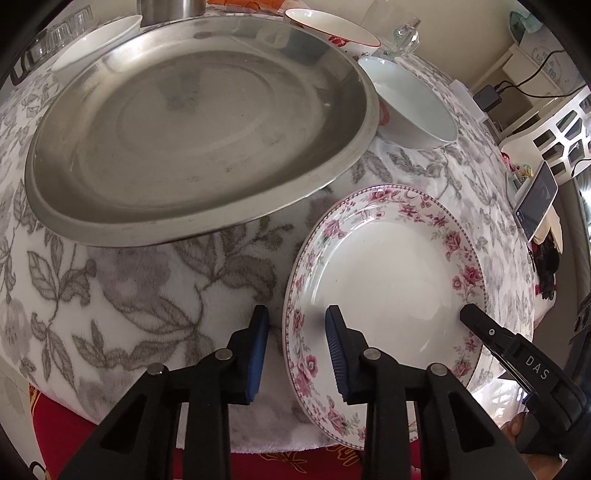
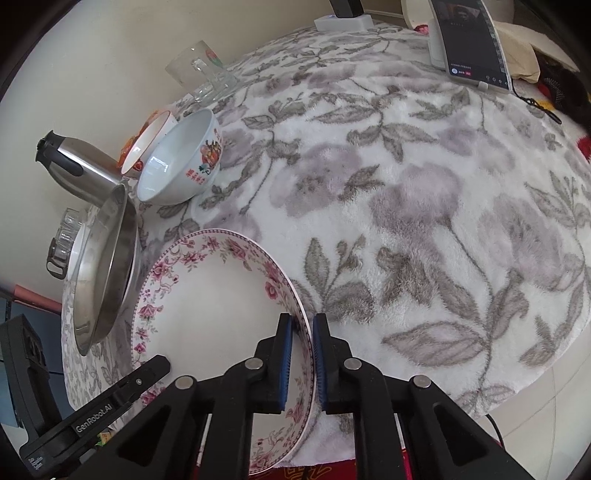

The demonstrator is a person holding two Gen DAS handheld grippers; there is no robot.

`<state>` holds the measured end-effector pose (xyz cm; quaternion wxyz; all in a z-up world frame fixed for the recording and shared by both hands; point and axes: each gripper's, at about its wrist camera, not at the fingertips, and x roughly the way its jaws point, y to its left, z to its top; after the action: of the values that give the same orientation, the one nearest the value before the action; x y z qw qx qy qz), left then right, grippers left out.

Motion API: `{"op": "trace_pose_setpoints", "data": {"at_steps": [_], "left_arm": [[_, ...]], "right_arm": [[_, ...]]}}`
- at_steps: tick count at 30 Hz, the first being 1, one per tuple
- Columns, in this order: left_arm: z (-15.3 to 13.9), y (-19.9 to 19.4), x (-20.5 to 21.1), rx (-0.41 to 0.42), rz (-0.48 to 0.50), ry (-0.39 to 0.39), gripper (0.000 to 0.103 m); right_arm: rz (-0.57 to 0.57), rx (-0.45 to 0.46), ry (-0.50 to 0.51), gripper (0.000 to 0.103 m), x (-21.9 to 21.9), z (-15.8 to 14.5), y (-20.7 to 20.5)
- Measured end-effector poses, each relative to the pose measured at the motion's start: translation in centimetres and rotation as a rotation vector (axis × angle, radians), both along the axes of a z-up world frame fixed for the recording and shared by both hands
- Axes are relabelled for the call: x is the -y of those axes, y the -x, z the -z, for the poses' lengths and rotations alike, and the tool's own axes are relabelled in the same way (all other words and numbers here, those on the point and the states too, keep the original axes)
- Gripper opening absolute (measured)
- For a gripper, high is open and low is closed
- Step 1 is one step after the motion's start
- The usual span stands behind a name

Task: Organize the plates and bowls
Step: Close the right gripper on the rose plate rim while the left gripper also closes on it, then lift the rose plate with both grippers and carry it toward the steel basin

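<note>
A white plate with a pink flower rim lies on the floral cloth at the front right. My left gripper is open, its jaws either side of the plate's left rim. My right gripper has its jaws close on both sides of the plate's right rim, and its finger shows in the left wrist view. A large steel platter sits behind the plate. A pale bowl and a red-patterned bowl stand behind the platter. A white bowl is at the back left.
A steel kettle, a glass mug and a ribbed glass stand along the wall side. A phone on a stand is at the table's far edge. The floral cloth covers the table.
</note>
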<state>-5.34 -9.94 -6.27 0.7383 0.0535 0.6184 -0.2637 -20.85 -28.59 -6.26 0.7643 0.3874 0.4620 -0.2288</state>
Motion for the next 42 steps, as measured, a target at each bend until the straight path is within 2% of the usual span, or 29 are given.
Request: {"op": "trace_pose_setpoints", "data": {"at_steps": [10, 13, 17, 26, 29, 38, 42], "left_arm": [[0.3, 0.0, 1.7, 0.044, 0.031, 0.003, 0.033], [0.2, 0.0, 2.1, 0.041, 0.038, 0.012, 0.027], [0.2, 0.1, 2.1, 0.039, 0.030, 0.017, 0.027], [-2.1, 0.9, 1.6, 0.127, 0.068, 0.063, 0.027], [-2.6, 1.0, 1.6, 0.121, 0.070, 0.092, 0.027], [-4.3, 1.3, 1.5, 0.178, 0.084, 0.126, 0.027], [-5.5, 1.3, 1.3, 0.197, 0.078, 0.172, 0.027]], "right_arm": [[-0.004, 0.007, 0.001, 0.013, 0.0, 0.2, 0.3], [-0.006, 0.005, 0.006, 0.013, -0.3, 0.1, 0.0], [-0.017, 0.002, 0.017, 0.013, -0.4, -0.1, -0.3], [-0.013, 0.046, 0.048, 0.013, -0.4, -1.7, 0.3], [-0.003, 0.067, 0.052, 0.013, -0.3, -2.2, 0.8], [0.014, 0.134, 0.082, 0.013, -0.3, -4.0, 1.7], [0.023, 0.171, 0.103, 0.013, -0.4, -4.9, 2.1]]}}
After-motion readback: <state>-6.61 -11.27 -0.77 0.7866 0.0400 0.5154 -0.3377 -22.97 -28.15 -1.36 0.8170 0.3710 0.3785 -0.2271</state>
